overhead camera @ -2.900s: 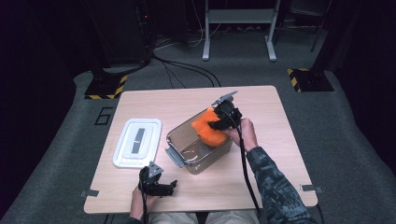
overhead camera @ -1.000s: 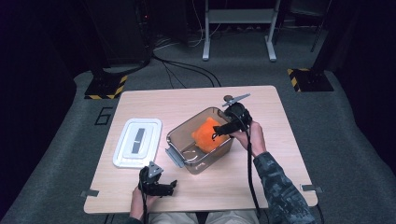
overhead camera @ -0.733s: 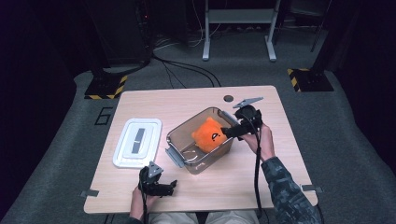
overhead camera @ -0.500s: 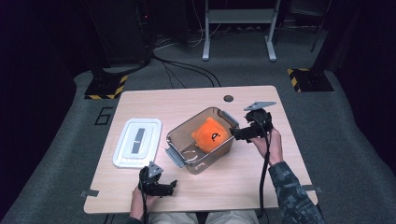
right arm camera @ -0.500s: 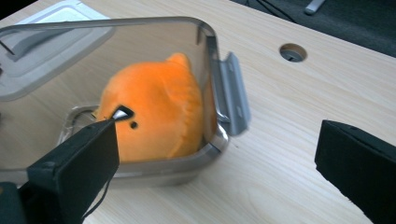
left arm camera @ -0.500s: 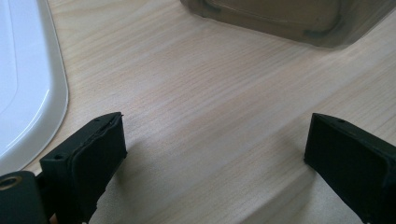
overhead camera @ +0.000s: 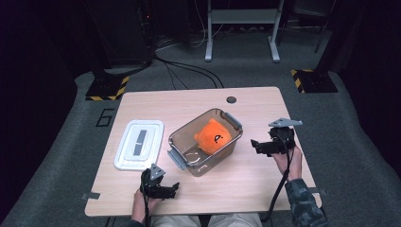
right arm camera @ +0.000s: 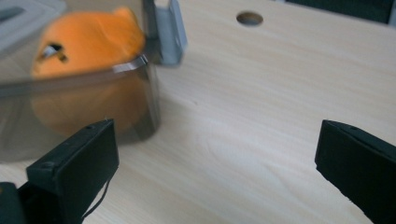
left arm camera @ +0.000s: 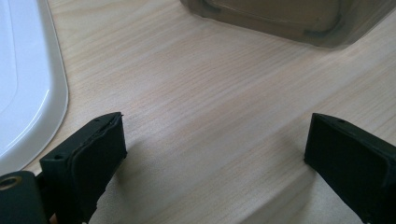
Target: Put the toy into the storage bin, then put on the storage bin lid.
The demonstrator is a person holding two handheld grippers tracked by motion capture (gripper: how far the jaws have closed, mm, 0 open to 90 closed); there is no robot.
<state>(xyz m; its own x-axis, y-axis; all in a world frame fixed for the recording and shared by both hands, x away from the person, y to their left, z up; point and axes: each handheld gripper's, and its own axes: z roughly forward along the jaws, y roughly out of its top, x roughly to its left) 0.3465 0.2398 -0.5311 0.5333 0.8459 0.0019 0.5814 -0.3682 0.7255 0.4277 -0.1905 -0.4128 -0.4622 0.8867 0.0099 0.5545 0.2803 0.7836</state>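
An orange plush toy lies in a clear plastic bin at the middle of the wooden table. My right gripper is to the right of the bin, low over the table, pointing at the bin's side. Its jaws have just been opening and stand open with nothing between them. My left gripper rests near the table's front edge, open and empty, in front of the bin.
A white lid lies flat to the left of the bin. A small round hole sits near the table's far edge. Bare wood lies to the right of the bin and along the front.
My right gripper let go of the orange plush toy in the bin, then drew away to the right and down beside the bin. The left gripper has stayed still.
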